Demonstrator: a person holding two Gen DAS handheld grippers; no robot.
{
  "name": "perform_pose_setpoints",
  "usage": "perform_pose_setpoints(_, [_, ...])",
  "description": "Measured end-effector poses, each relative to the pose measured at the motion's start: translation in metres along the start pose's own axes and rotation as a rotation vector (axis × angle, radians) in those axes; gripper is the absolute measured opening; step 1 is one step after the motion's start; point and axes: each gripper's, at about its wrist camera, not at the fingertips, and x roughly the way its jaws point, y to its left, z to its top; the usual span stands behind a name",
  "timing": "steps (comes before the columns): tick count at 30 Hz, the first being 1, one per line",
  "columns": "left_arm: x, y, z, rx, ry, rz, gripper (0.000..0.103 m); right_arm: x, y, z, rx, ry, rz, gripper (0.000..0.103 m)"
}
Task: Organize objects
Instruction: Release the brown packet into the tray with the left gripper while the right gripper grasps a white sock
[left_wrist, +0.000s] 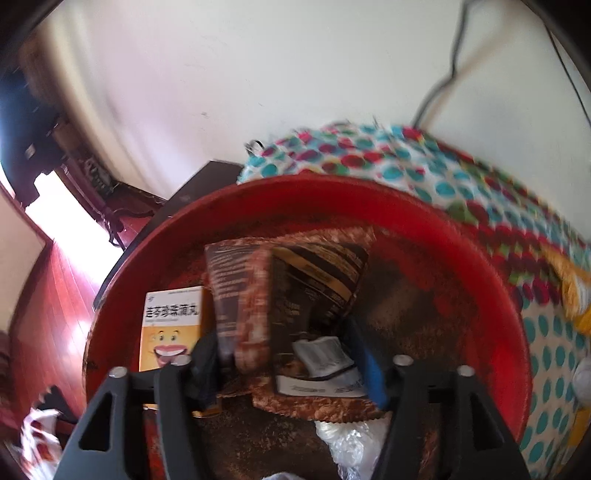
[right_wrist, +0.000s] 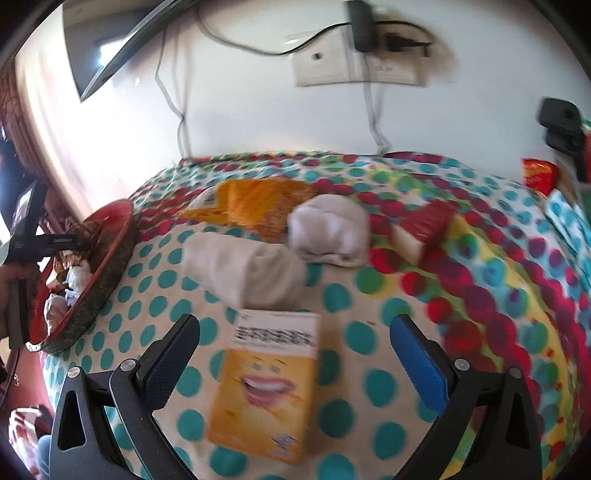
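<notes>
In the left wrist view a round red tray (left_wrist: 491, 280) holds a brown snack packet (left_wrist: 295, 280), a yellow box with a smiling face (left_wrist: 170, 325) and a clear plastic bag (left_wrist: 351, 439). My left gripper (left_wrist: 288, 365) hangs over the tray, open, and the packet's lower end lies between its fingers. In the right wrist view my right gripper (right_wrist: 295, 356) is open above a dotted cloth (right_wrist: 369, 280). A second yellow smiling-face box (right_wrist: 266, 387) lies flat between its fingers, apart from both pads.
Beyond the box lie two rolled white cloths (right_wrist: 243, 273) (right_wrist: 328, 229), an orange packet (right_wrist: 258, 203) and a red-and-white box (right_wrist: 424, 229). The red tray (right_wrist: 107, 254) sits at the cloth's left edge. A wall with cables and a socket (right_wrist: 354, 62) stands behind.
</notes>
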Motion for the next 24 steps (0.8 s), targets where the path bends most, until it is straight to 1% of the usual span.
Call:
perform_pose_setpoints(1, [-0.004, 0.001, -0.001, -0.007, -0.004, -0.016, 0.066, 0.002, 0.006, 0.002, -0.017, 0.0, 0.0, 0.101])
perform_pose_setpoints(3, [-0.018, 0.01, -0.005, -0.061, -0.044, -0.08, 0.066, 0.005, 0.018, 0.007, -0.056, -0.008, -0.003, 0.101])
perform_pose_setpoints(5, [-0.036, 0.017, -0.009, -0.082, -0.095, -0.106, 0.066, 0.012, 0.028, 0.012, -0.107, 0.01, -0.016, 0.092])
perform_pose_setpoints(6, [-0.049, 0.023, -0.012, -0.089, -0.137, -0.127, 0.066, 0.015, 0.031, 0.014, -0.129, 0.016, -0.022, 0.08])
perform_pose_setpoints(7, [-0.061, 0.029, -0.016, -0.099, -0.174, -0.147, 0.066, 0.019, 0.034, 0.015, -0.149, 0.022, -0.032, 0.07])
perform_pose_setpoints(8, [-0.074, 0.034, -0.021, -0.104, -0.204, -0.156, 0.067, 0.024, 0.035, 0.017, -0.162, 0.036, -0.041, 0.067])
perform_pose_setpoints(10, [-0.096, 0.045, -0.036, -0.113, -0.239, -0.154, 0.067, 0.034, 0.035, 0.017, -0.169, 0.064, -0.045, 0.056])
perform_pose_setpoints(12, [-0.118, 0.052, -0.061, -0.091, -0.274, -0.165, 0.067, 0.04, 0.032, 0.017, -0.162, 0.077, -0.047, 0.052])
perform_pose_setpoints(14, [-0.135, 0.056, -0.089, -0.07, -0.309, -0.161, 0.068, 0.041, 0.031, 0.017, -0.155, 0.065, -0.038, 0.04])
perform_pose_setpoints(15, [-0.142, 0.057, -0.106, -0.061, -0.319, -0.158, 0.068, 0.042, 0.031, 0.017, -0.153, 0.062, -0.036, 0.032])
perform_pose_setpoints(18, [-0.157, 0.063, -0.149, -0.075, -0.329, -0.173, 0.068, 0.039, 0.031, 0.017, -0.141, 0.045, -0.025, 0.024])
perform_pose_setpoints(21, [-0.163, 0.059, -0.185, -0.073, -0.322, -0.18, 0.068, 0.032, 0.034, 0.018, -0.145, 0.026, -0.027, 0.022])
perform_pose_setpoints(24, [-0.165, 0.051, -0.209, -0.062, -0.324, -0.189, 0.068, 0.023, 0.039, 0.02, -0.157, 0.006, -0.04, 0.02])
